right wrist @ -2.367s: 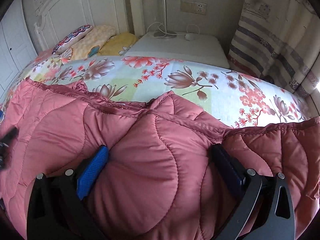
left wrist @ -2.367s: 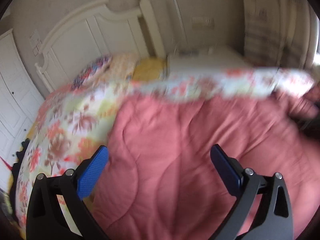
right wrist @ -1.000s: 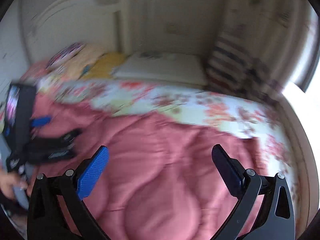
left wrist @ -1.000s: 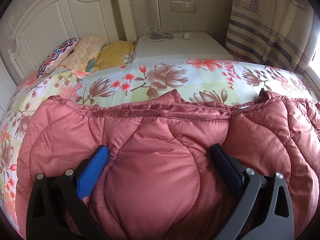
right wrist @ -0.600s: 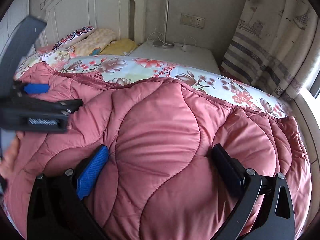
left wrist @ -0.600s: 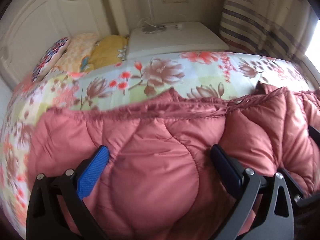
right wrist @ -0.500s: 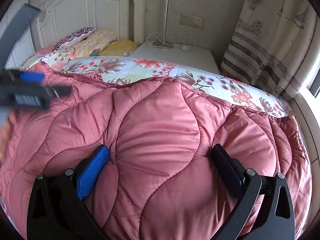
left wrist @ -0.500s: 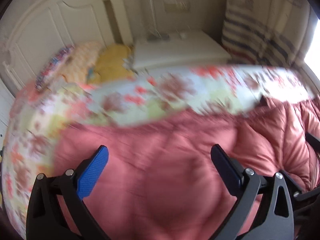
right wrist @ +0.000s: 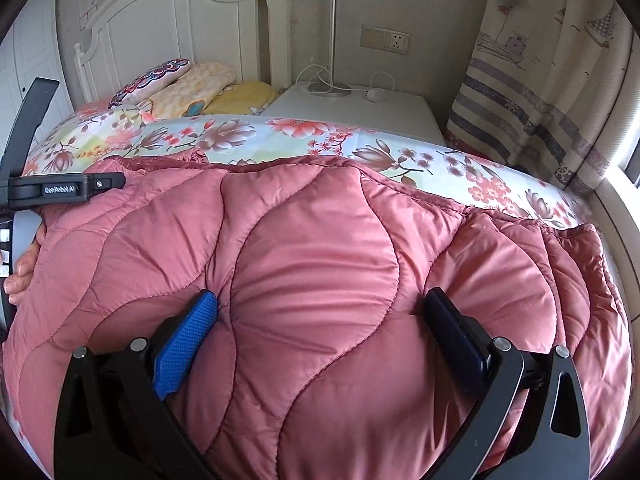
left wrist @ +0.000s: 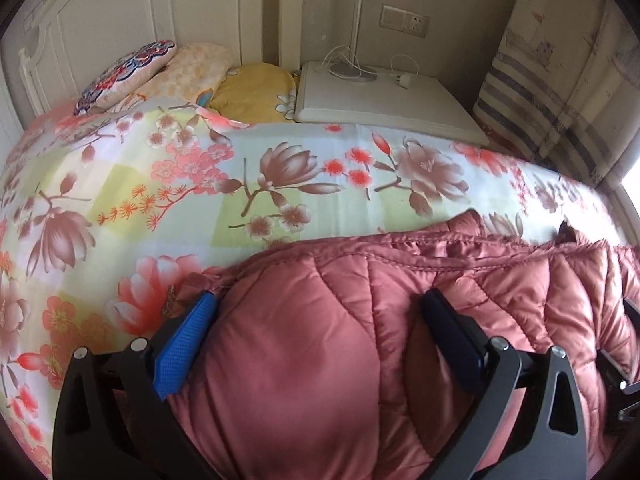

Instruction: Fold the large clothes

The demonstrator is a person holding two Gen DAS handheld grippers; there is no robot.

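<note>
A pink quilted padded coat [right wrist: 320,240] lies spread on a flowered bedsheet [right wrist: 224,136]. My right gripper [right wrist: 320,320] is open, with the jaws wide apart and pressed into a puffy panel of the coat near its middle. My left gripper [left wrist: 316,320] is open too, its fingers down on the coat [left wrist: 360,320] at its left end, the blue pad [left wrist: 188,344] right at the coat's edge over the sheet [left wrist: 240,184]. The left gripper's black body [right wrist: 52,188] shows at the left of the right wrist view.
Pillows [left wrist: 192,76] lie against a white headboard [right wrist: 176,24]. A white bedside table [left wrist: 384,100] carries a lamp stand and cables. A striped curtain [right wrist: 540,92] hangs on the right, by a bright window ledge. The coat reaches the bed's right edge.
My left gripper has shifted left along the coat to its left edge. My right gripper has stayed pressed on the coat's middle. Both jaws have stayed wide.
</note>
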